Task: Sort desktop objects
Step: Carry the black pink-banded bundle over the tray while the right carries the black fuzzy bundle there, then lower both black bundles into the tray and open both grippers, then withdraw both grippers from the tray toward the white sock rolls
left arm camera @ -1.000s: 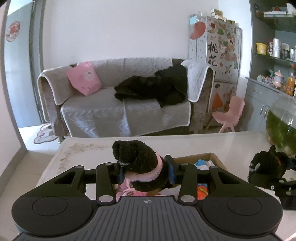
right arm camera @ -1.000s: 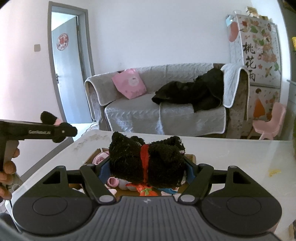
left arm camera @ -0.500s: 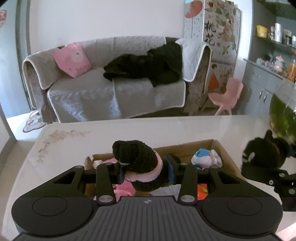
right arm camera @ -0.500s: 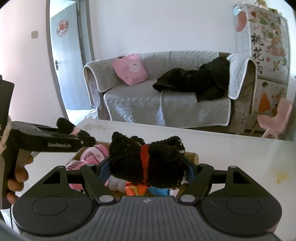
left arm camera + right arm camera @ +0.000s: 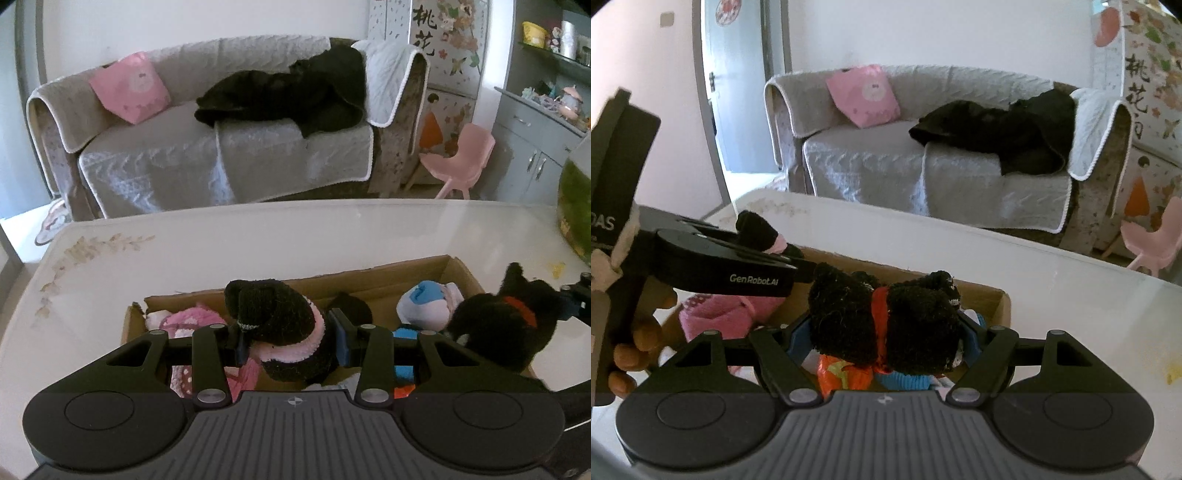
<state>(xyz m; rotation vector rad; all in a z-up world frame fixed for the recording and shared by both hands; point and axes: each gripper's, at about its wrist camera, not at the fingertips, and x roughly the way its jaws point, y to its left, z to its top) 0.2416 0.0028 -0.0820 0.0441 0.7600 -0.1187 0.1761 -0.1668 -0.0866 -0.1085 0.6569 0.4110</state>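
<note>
Gripped between the blue pads of the left gripper [image 5: 288, 345] is a black rolled sock with a pink band [image 5: 284, 332]; the jaws are narrowly set and pressed on both its sides. Its long axis is tilted, the dark rounded end pointing toward ten o'clock in the left wrist view and the pink-edged end toward four o'clock. The right gripper [image 5: 882, 341] is closed at a wider setting on a black rolled sock with a red band [image 5: 882, 325], whose long axis lies across the jaws from nine to three o'clock, the red band running upright through its middle. Both socks are held above an open cardboard box [image 5: 388, 273] on a white table [image 5: 258, 236]. Pink knitted items [image 5: 184, 321] lie in the box at nine o'clock of the left sock, and a blue-and-white bundle [image 5: 428, 304] at three o'clock. A hand [image 5: 631, 350] is seen on the left gripper's handle. Compared with a second ago, both grippers have been lowered and brought forward over the box, whose interior is now seen far more fully; both grips are unchanged.
</note>
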